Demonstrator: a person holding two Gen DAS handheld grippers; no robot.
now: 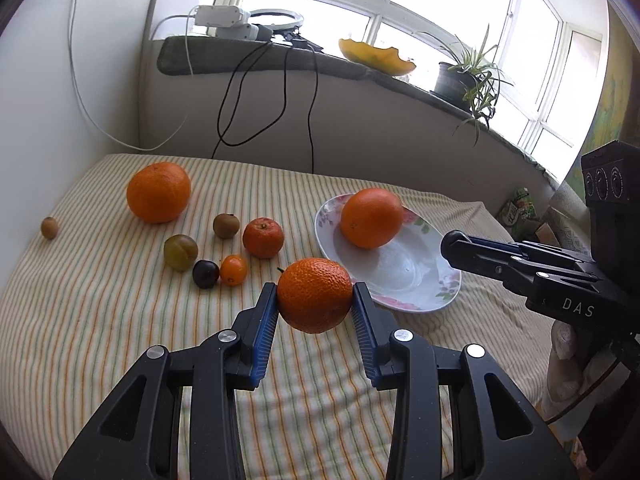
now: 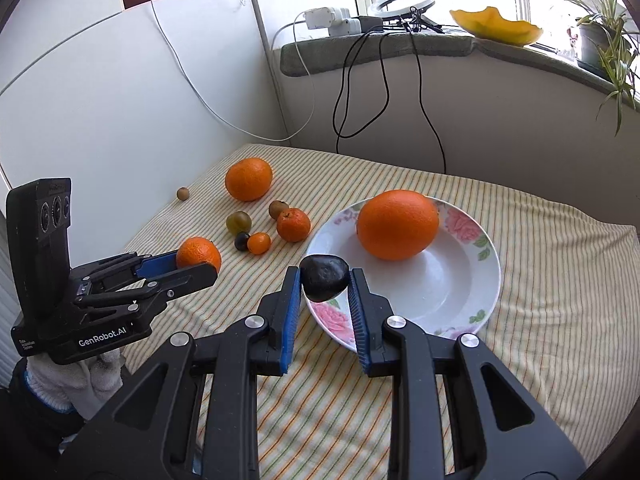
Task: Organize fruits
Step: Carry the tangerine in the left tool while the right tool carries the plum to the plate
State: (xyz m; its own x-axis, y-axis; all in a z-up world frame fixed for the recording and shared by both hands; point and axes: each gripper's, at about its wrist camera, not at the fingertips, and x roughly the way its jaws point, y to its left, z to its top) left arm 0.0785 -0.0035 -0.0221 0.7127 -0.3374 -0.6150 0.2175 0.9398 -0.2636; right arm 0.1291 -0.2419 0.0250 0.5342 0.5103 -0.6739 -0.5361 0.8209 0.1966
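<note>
Now holding a bumpy orange tangerine [image 1: 314,295] in the left gripper [image 1: 315,300], pinched between both blue pads, up off the striped cloth [image 1: 100,300]. Holding a dark, almost black fruit [image 2: 324,283] in the right gripper [image 2: 325,286], jaws squeezed on it, just over the near rim of the flowery white plate [image 2: 460,300]. One big orange [image 2: 397,230] already on that plate. Another big orange [image 1: 158,192] and a bunch of small fruits [image 1: 224,248] on the cloth, left of the plate.

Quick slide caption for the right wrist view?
Right gripper carries a dark fruit toward the floral plate holding one orange.
</note>
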